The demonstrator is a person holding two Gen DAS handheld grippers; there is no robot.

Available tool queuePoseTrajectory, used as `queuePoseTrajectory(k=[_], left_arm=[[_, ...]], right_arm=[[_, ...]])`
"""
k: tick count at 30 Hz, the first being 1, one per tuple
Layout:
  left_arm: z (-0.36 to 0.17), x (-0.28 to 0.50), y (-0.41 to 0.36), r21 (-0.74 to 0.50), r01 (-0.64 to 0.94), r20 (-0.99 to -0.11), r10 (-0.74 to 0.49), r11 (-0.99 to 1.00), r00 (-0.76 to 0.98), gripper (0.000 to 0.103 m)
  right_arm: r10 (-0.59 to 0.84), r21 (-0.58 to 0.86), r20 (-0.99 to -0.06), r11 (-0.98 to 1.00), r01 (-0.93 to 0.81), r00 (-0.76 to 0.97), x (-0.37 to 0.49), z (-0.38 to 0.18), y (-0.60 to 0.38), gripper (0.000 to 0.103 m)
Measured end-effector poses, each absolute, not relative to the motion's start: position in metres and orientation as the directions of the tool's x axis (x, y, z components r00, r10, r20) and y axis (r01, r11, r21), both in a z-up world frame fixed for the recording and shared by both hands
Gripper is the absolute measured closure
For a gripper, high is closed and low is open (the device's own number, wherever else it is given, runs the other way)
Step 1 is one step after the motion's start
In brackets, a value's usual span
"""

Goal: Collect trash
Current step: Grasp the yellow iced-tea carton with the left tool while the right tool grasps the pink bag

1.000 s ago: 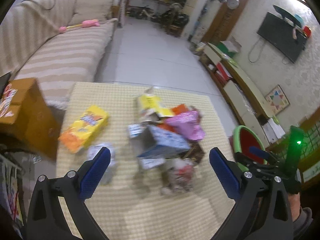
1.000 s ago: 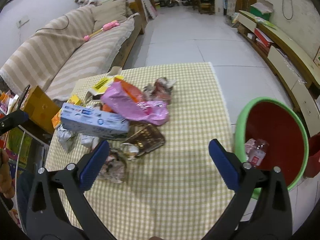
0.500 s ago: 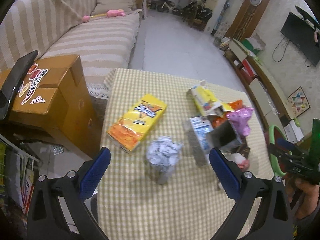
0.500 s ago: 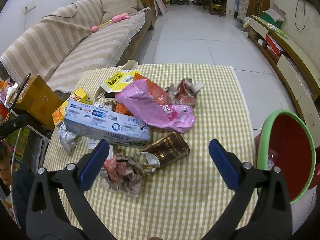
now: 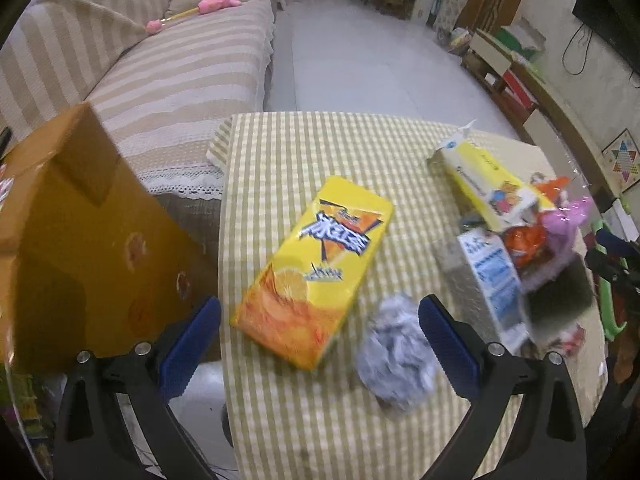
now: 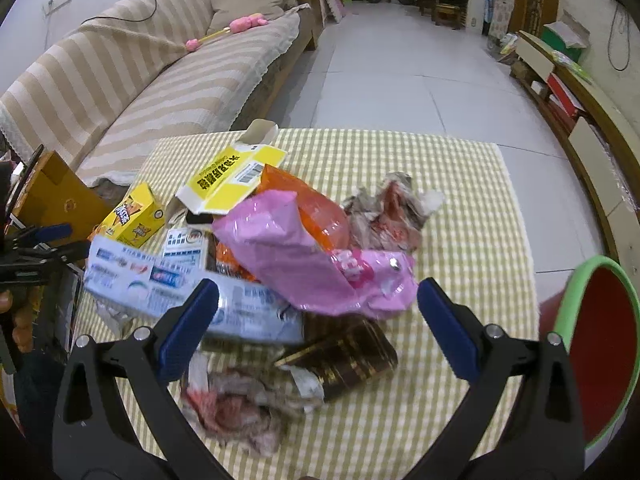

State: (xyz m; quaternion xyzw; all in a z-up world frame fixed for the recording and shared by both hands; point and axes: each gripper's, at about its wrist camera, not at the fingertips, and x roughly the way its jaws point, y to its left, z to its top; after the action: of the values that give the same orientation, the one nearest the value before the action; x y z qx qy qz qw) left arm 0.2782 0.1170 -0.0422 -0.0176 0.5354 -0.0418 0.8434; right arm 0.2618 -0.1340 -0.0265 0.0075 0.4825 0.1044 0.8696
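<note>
Trash lies piled on a checked tablecloth (image 5: 304, 152). My left gripper (image 5: 318, 344) is open above a yellow-orange drink carton (image 5: 316, 268), with a crumpled grey paper ball (image 5: 396, 352) by its right finger. My right gripper (image 6: 318, 330) is open over a pink plastic bag (image 6: 304, 260), a blue-white toothpaste box (image 6: 180, 292), a dark brown box (image 6: 348, 356) and a crumpled reddish wrapper (image 6: 240, 404). A yellow flattened box (image 6: 236, 178) and an orange bag (image 6: 316, 212) lie further back. The bin (image 6: 600, 344), green-rimmed and red inside, stands at the right.
A brown cardboard box (image 5: 68, 240) stands left of the table. A striped sofa (image 6: 132, 76) runs along the far left, with tiled floor (image 6: 400, 68) beyond the table. A low cabinet (image 6: 580, 120) lines the right wall. The other gripper (image 6: 36, 248) shows at the left edge.
My left gripper has swung left and closer to the yellow-orange carton and paper ball. My right gripper has moved forward and left over the pile, so the bin slid toward the right edge.
</note>
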Motion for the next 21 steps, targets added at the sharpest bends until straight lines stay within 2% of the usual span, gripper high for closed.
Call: queuePoseTrajectory(k=[3, 6, 13, 16, 18, 21], left_arm=[[-0.051, 0.290, 0.117, -0.070, 0.060, -0.909, -0.088, 0.996, 0.407, 0.008], [-0.061, 0.301, 0.115, -0.063, 0.075, -0.917, -0.087, 0.995, 0.388, 0.008], [-0.079, 0.320, 0.114, -0.053, 0.094, -0.933, -0.082, 0.994, 0.349, 0.010], [-0.084, 0.321, 0.109, -0.047, 0.125, -0.940, -0.087, 0.991, 0.331, 0.020], [-0.087, 0.320, 0.105, -0.021, 0.150, -0.944, -0.069, 0.988, 0.322, 0.029], [-0.087, 0.318, 0.101, 0.004, 0.165, -0.943, -0.052, 0.986, 0.328, 0.031]], right_arm=[[0.197, 0.116, -0.842, 0.975, -0.188, 0.503, 0.271, -0.033, -0.129, 0.006], [0.212, 0.129, -0.844, 0.972, -0.199, 0.492, 0.278, -0.038, -0.128, 0.011], [0.232, 0.138, -0.854, 0.964, -0.227, 0.465, 0.287, -0.048, -0.127, 0.030], [0.231, 0.133, -0.862, 0.962, -0.239, 0.452, 0.289, -0.052, -0.126, 0.047], [0.236, 0.135, -0.862, 0.960, -0.245, 0.449, 0.289, -0.053, -0.124, 0.051], [0.233, 0.128, -0.860, 0.960, -0.250, 0.454, 0.287, -0.051, -0.123, 0.054]])
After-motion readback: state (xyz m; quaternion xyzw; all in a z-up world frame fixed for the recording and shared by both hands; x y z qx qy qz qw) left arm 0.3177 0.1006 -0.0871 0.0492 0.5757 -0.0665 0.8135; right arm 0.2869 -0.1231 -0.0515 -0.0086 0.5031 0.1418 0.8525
